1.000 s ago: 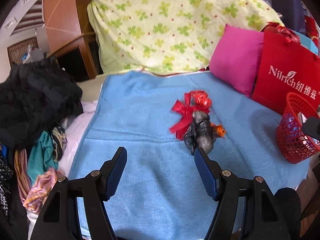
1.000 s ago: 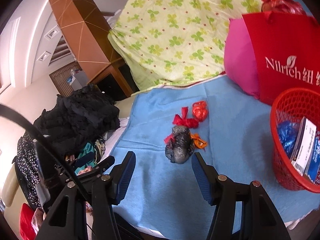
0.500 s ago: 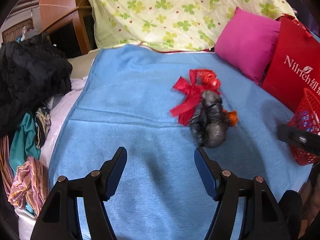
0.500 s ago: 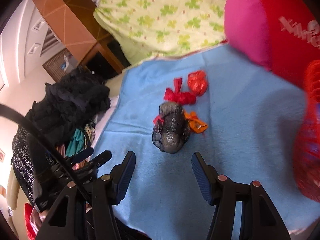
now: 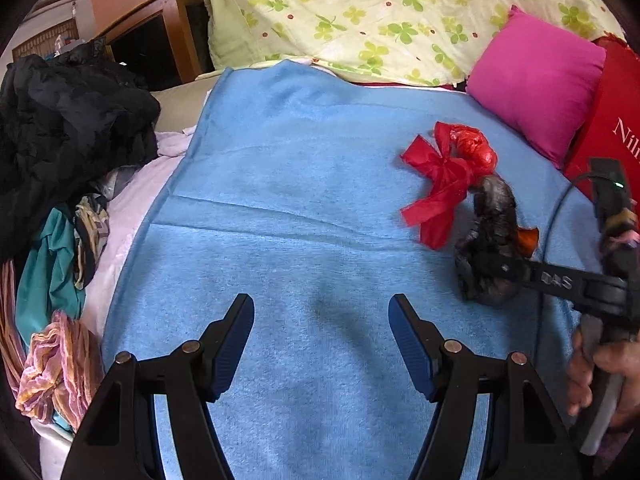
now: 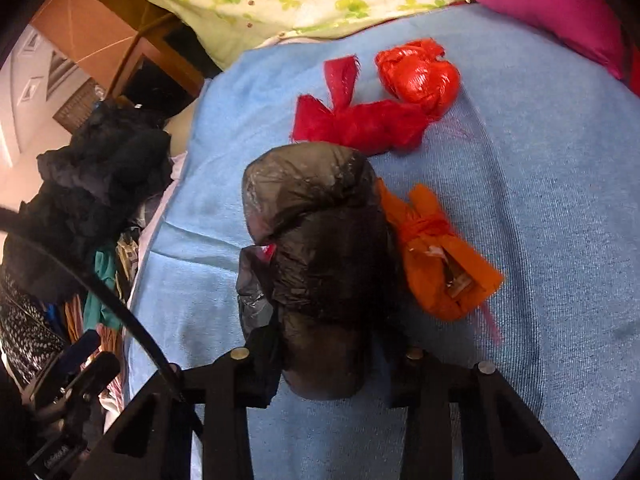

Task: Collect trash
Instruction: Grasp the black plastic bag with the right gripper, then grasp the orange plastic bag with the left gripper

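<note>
A crumpled black plastic bag [image 6: 320,248] lies on the blue blanket [image 6: 540,180], and my right gripper [image 6: 324,340] is shut on its near end, with the fingertips hidden behind the plastic. An orange bag [image 6: 440,264] touches its right side. Beyond it lie a red knotted bag [image 6: 420,76] and a red strip [image 6: 360,124]. In the left wrist view the black bag [image 5: 492,216] sits at the right with the right gripper [image 5: 480,268] clamped across it. My left gripper [image 5: 320,304] hangs open over bare blanket [image 5: 300,200], left of the trash.
A heap of black and coloured clothes [image 5: 60,120] fills the left side. A pink pillow [image 5: 536,80], a red paper bag [image 5: 612,136] and a clover-print quilt [image 5: 360,12] border the far side. A hand [image 5: 600,368] holds the right gripper's handle.
My right gripper dropped down and forward onto the black bag and shut on it. The left gripper moved lower and closer to the blanket, still open. The red basket left both views.
</note>
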Demonstrator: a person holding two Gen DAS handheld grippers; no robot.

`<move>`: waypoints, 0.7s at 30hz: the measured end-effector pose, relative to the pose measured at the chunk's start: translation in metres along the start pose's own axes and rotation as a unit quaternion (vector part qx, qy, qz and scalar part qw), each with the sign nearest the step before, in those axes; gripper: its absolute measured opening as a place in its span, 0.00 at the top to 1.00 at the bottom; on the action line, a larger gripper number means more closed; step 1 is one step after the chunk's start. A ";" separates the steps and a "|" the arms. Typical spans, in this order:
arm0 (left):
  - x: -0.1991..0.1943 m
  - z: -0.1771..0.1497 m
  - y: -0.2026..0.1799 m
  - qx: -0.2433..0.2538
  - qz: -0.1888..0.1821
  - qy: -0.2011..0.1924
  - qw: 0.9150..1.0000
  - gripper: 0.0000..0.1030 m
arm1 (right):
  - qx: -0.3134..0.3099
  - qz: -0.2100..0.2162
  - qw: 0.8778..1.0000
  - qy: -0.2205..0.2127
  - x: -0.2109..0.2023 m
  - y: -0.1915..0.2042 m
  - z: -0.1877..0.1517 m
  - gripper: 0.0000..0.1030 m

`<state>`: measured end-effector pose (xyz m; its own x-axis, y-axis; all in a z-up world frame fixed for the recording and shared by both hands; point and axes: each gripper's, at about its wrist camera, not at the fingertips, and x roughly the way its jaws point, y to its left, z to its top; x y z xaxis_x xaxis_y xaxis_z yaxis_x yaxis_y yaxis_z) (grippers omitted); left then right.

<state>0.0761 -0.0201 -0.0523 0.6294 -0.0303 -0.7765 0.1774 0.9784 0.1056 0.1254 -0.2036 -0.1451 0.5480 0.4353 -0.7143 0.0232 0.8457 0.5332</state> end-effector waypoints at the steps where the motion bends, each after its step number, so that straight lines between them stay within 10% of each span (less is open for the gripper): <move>1: 0.002 0.001 -0.003 0.002 -0.003 0.001 1.000 0.32 | -0.002 0.004 1.000 -0.001 -0.004 -0.001 -0.003 0.65; 7: 0.004 0.014 -0.038 0.029 -0.036 -0.002 0.999 0.32 | 0.002 0.048 0.999 0.010 -0.052 -0.022 -0.042 0.65; 21: 0.030 0.045 -0.152 0.114 -0.142 0.049 0.982 0.32 | -0.003 0.006 1.000 0.021 -0.128 -0.074 -0.114 0.65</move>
<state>0.1020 -0.1790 -0.0642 0.4565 -0.2645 -0.8495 0.5071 0.8619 0.0042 -0.0414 -0.2871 -0.1447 0.5121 0.4585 -0.7263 0.0112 0.8420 0.5394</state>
